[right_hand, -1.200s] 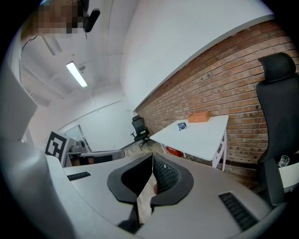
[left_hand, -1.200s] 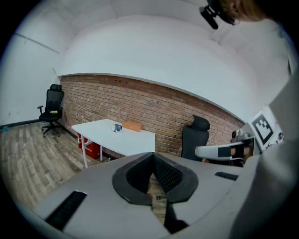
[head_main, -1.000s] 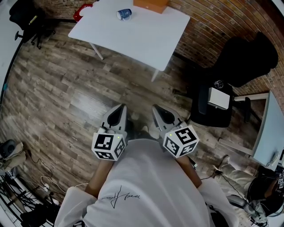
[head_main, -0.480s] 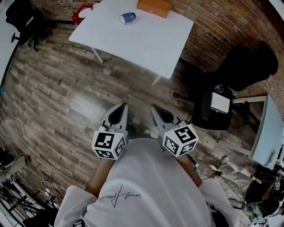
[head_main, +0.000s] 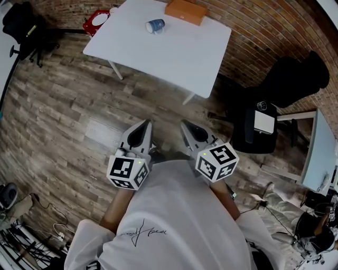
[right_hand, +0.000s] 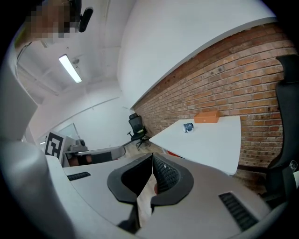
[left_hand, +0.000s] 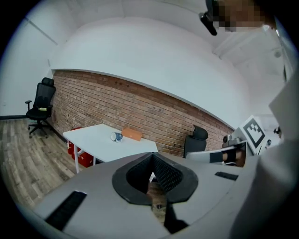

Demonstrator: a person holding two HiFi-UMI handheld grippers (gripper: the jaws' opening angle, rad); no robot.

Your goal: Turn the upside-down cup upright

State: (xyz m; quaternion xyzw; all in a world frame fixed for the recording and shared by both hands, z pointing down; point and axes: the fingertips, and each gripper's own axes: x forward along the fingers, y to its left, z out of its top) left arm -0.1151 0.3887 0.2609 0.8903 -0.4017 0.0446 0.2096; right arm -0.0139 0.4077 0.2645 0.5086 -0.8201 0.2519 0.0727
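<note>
**Both grippers shut and held close to the body, cup far off on the table**

Nearest the head camera is the person's white shirt. Both grippers are held just in front of it, side by side over the wood floor.

The left gripper points forward. In its own view its jaws meet at the tips with nothing between them. The right gripper is the same: jaws together and empty, with only a sliver of floor showing below the pads. The two grippers are near each other but do not touch.

A black chair stands off to the right, well apart from the grippers.

Farther ahead stands a white table. The cup, blue with a white rim, lies toward the table's far side. It seems to lie on its side, with its mouth turned left in the head view. It is well beyond both grippers. An orange box sits just beyond the cup, near the far edge. A red crate is at the table's left end, and a brick wall runs behind.
</note>
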